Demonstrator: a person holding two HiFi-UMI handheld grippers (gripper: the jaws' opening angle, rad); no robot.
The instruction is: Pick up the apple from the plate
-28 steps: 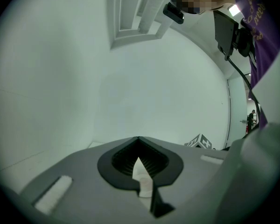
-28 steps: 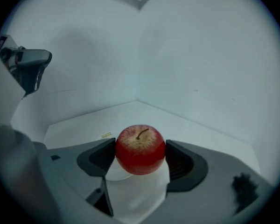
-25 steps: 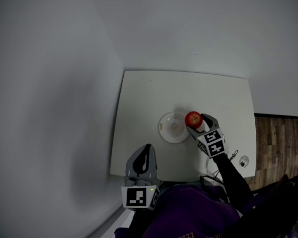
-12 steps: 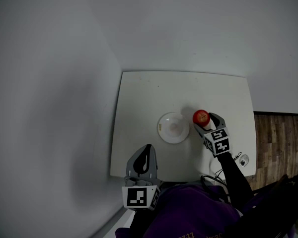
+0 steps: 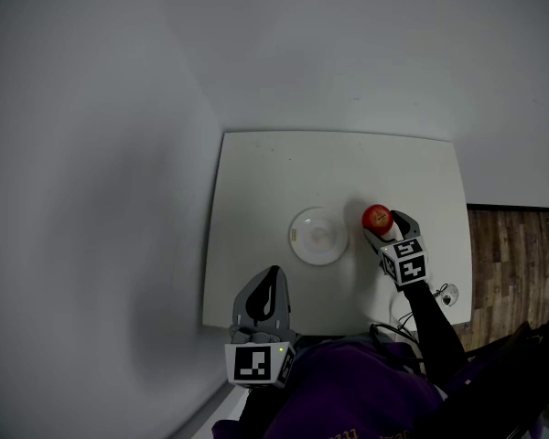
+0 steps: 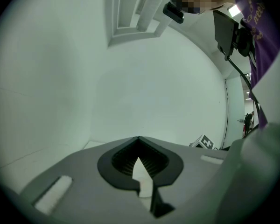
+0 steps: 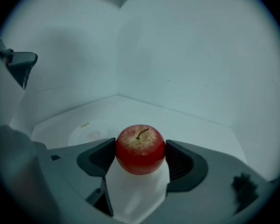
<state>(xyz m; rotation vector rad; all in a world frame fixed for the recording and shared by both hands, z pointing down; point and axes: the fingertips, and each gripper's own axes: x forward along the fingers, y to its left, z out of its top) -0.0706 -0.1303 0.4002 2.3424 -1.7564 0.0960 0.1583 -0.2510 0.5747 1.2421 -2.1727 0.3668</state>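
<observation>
— What has moved since a second ago?

— The right gripper (image 5: 382, 224) has carried the apple (image 5: 377, 215) off to the right. It was at the right rim of the plate (image 5: 298, 237) then. Now it is beside the plate, with a strip of bare table (image 5: 274, 172) between the two. The left gripper (image 5: 269, 284) has stayed at the near edge of the table.

— How does the apple look?

— In the right gripper view the apple (image 7: 140, 149) is round and deep red. It has a pale, speckled yellowish patch around the stem (image 7: 142, 134). The stem is short, brown and slightly curved.

— Which way does it point?

— The stem end faces up and leans a little toward the camera, and the stem's tip bends to the right. The apple is about as wide as it is tall, so no long axis stands out. The line through the stem is close to upright.

— And the grip?

— The right gripper's jaws are closed on the apple, one dark pad against each side at its widest part. White table shows below it between the jaws. I cannot tell how high it is held.

— The other tool?

— In the left gripper view the left gripper's (image 6: 140, 164) jaws are closed together with nothing between them.
</observation>
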